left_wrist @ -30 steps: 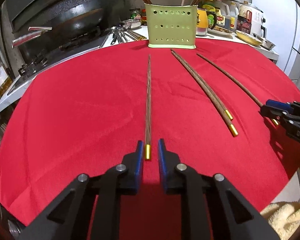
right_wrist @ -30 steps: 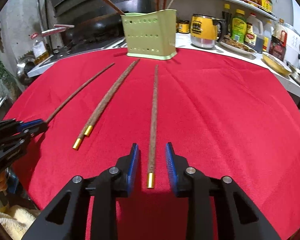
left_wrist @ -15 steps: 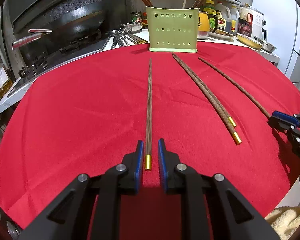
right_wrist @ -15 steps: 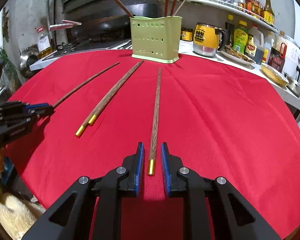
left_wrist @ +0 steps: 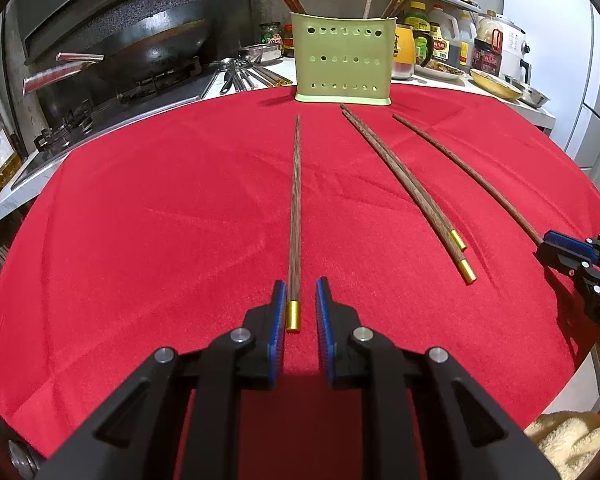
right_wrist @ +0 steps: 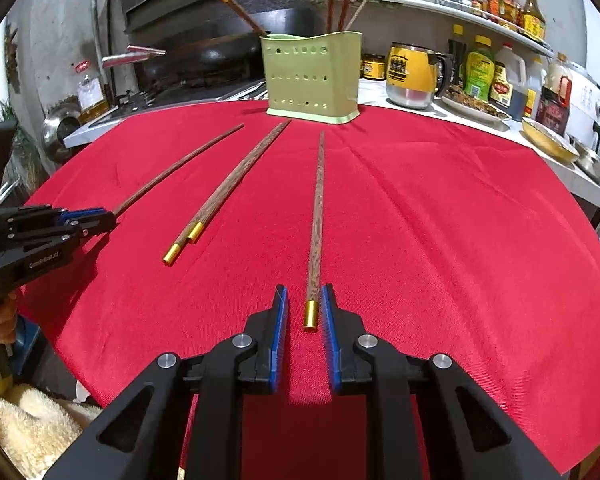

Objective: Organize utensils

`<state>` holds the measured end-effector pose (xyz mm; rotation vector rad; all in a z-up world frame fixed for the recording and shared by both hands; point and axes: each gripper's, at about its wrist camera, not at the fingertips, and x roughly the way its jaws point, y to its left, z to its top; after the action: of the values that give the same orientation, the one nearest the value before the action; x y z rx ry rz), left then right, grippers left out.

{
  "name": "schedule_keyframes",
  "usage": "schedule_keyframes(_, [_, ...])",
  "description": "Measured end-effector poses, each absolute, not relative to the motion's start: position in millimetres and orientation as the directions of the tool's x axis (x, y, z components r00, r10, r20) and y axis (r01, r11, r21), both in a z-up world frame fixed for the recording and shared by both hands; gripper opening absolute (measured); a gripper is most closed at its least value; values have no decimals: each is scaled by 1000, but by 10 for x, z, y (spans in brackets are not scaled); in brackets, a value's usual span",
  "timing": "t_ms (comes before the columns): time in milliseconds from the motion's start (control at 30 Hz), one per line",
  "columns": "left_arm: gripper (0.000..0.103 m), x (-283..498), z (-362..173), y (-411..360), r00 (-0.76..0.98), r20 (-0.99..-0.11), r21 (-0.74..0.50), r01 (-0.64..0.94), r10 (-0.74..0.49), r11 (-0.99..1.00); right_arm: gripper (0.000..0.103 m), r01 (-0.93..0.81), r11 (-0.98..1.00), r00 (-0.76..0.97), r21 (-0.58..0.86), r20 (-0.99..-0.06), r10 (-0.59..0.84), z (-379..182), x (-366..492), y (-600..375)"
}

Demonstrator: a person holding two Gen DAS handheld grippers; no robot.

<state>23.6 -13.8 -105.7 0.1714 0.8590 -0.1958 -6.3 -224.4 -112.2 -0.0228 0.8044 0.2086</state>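
Your left gripper (left_wrist: 300, 308) is narrow, not clamped. The gold cap of the left chopstick (left_wrist: 295, 208) sits between the jaws, close against the left pad, with a gap showing on the other side. Your right gripper (right_wrist: 304, 312) is just as narrow. The cap of the right chopstick (right_wrist: 318, 208) lies between its pads, hard by the right one and clear of the left. Neither stick looks pinched; both lie flat on the red cloth (left_wrist: 160, 220) over the bench.

What matters is the axis. Each stick runs straight away from its own gripper, cap end nearest you and thin tip pointing at the green holder (left_wrist: 343, 60) at the far edge of the cloth. So each gripper is already in line with its stick and only needs to close across its width.

The pair (left_wrist: 412, 188) lies between the two grippers, caps toward you, tips near the holder's foot. It looks about equally near to either hand.
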Motion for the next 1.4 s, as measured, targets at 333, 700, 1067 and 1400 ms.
schedule_keyframes(333, [7,232,-1002,-106,641,-753,28,258,-150,966,7,-164,984,685,66,-710,162,-1082,-68,-2286])
schedule_keyframes(700, [7,42,-112,72,831,-526,36,236,-182,971,7,-147,980,797,136,-570,198,-362,-72,-2487])
schedule_keyframes(1067, [6,-65,595,200,918,-334,9,230,-214,973,7,-185,981,912,50,-363,191,576,-100,-2406])
schedule_keyframes(1400, [7,-5,722,236,921,-309,-19,243,-237,970,7,-185,982,924,23,-337,182,774,78,-2335])
